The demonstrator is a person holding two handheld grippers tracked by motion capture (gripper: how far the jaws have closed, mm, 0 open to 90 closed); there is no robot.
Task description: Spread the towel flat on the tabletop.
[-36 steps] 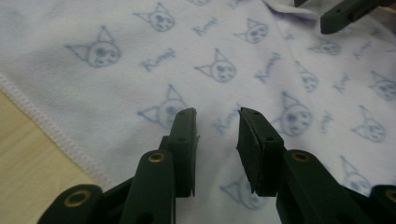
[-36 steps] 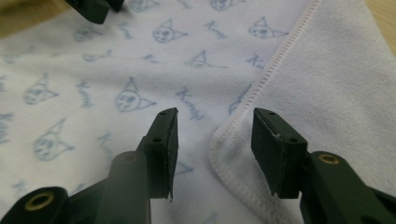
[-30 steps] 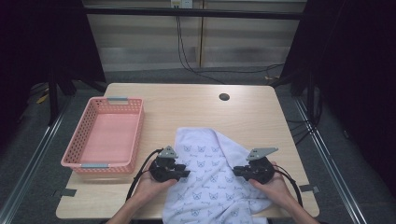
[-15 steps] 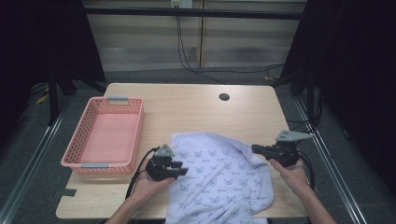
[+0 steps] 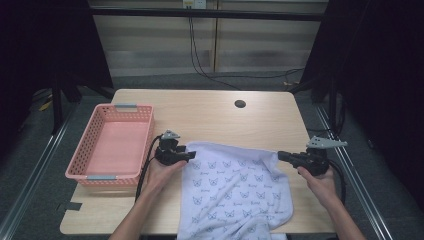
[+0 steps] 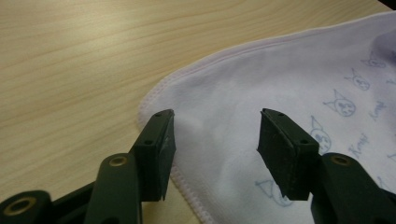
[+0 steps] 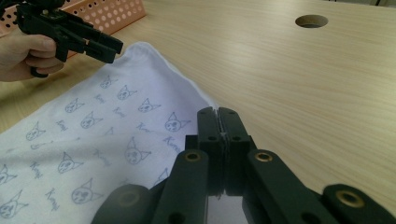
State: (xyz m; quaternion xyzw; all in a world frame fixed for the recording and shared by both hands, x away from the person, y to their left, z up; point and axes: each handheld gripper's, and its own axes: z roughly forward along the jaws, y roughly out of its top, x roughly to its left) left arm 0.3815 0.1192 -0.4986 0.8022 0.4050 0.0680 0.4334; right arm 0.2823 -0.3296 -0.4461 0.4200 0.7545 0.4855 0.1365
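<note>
A white cloth (image 5: 232, 192) printed with small cat faces lies spread on the wooden worktop (image 5: 210, 117), its near edge hanging over the worktop's front edge between the person's forearms; the right hand-held gripper (image 5: 283, 156) has its jaws pressed together on the cloth's right far corner, a thin fold of fabric pinched between the pads in the right gripper view; the left hand-held gripper (image 5: 192, 155) sits at the cloth's left far corner, its jaws having just been opening and now standing apart over the hemmed corner, the cloth lying flat beneath and between them without the pads pressing on it; just left of that hand stands a pink basket (image 5: 80, 170) near the worktop's left edge; farther off, a round hole (image 5: 240, 104) marks the worktop towards its back edge.
</note>
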